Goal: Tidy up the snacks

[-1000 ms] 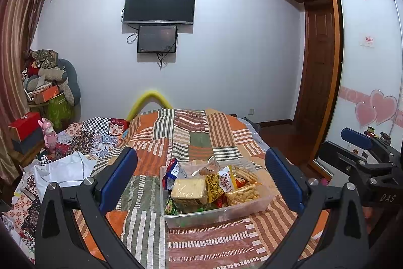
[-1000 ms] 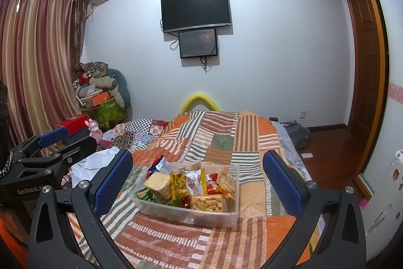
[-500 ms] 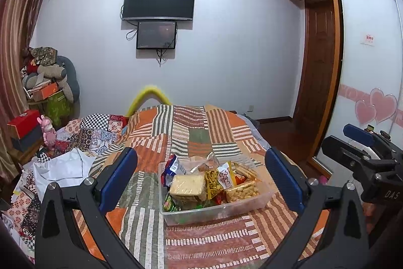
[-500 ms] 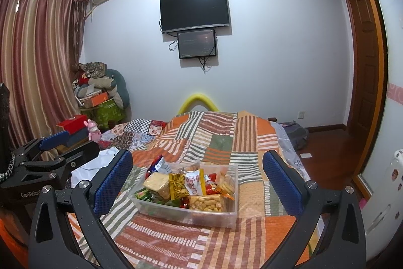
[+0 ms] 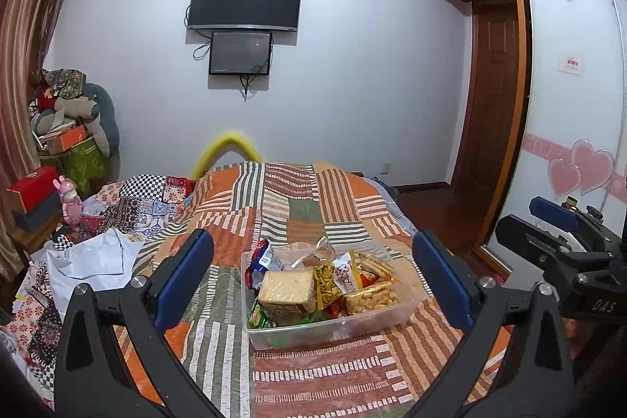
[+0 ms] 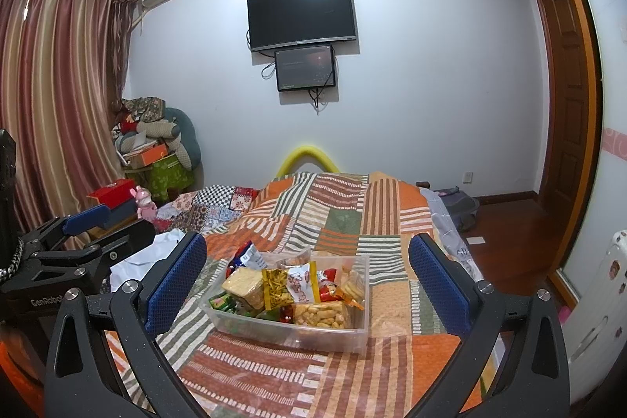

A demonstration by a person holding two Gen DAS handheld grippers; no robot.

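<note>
while both grippers gape, snacks [image 5: 313,285] fill the clear bin [image 5: 352,324].

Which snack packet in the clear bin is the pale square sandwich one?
The clear-wrapped pale sandwich block, at the clear plastic bin's left side, beside the yellow strip-snack packet; the others are colourful or hold small pieces.

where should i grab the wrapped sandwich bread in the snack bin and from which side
Take the wrapped bread across its two flat faces, coming down from above. It lies on top of the pile at the left end of the clear bin, tilted face-up, so its upper edge is exposed while the bin wall blocks a sideways approach. The left gripper is open and probably best placed.
</note>
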